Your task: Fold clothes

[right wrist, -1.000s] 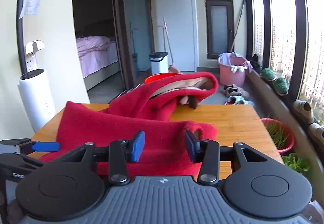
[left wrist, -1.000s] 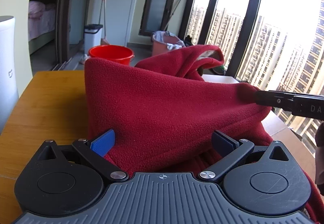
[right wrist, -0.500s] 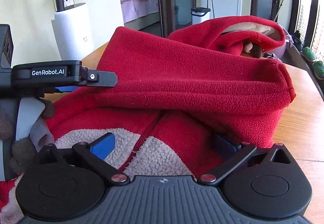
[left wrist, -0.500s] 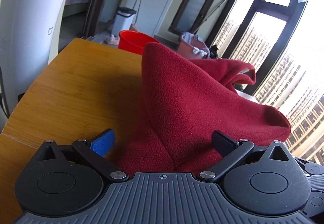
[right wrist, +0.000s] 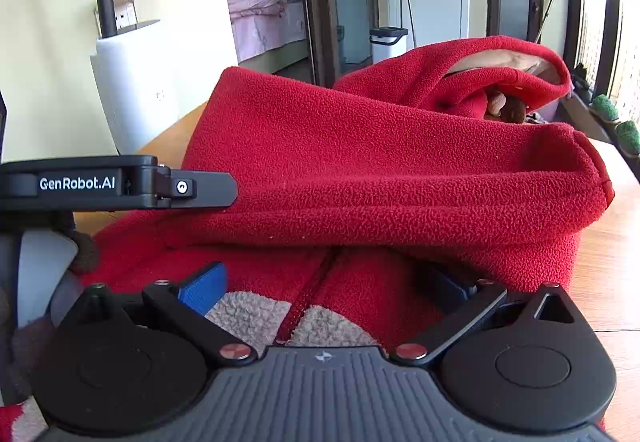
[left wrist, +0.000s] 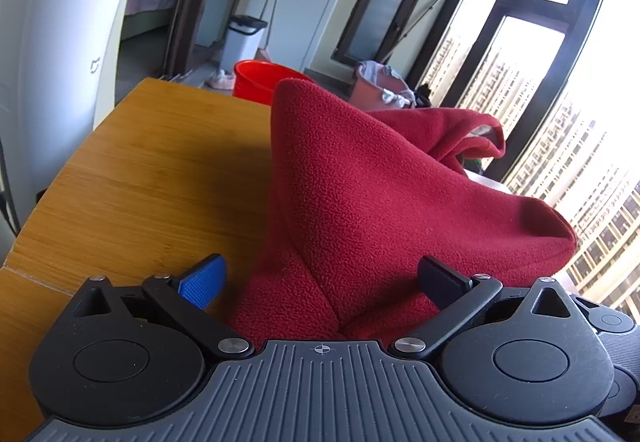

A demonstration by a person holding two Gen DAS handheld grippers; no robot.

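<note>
A red fleece jacket (left wrist: 368, 202) with a beige lining lies bunched on the wooden table (left wrist: 160, 170); it also fills the right wrist view (right wrist: 360, 170). My left gripper (left wrist: 320, 278) is open, its fingers wide apart on either side of the jacket's near fold, holding nothing. It shows from the side in the right wrist view (right wrist: 208, 186), against the jacket's left edge. My right gripper (right wrist: 324, 286) is open over the jacket's zip (right wrist: 308, 294) and lining, its right finger partly under a red fold.
A white cylindrical appliance (left wrist: 60, 42) stands off the table's left edge. A red bucket (left wrist: 268, 78), a white bin (left wrist: 244, 38) and a pink laundry basket (left wrist: 380, 82) are on the floor beyond. Tall windows (left wrist: 560, 102) are at the right.
Both grippers have dropped close to the jacket and stand open; the right gripper's jaws have widened. The folded-over red layer now lies across the jacket.
</note>
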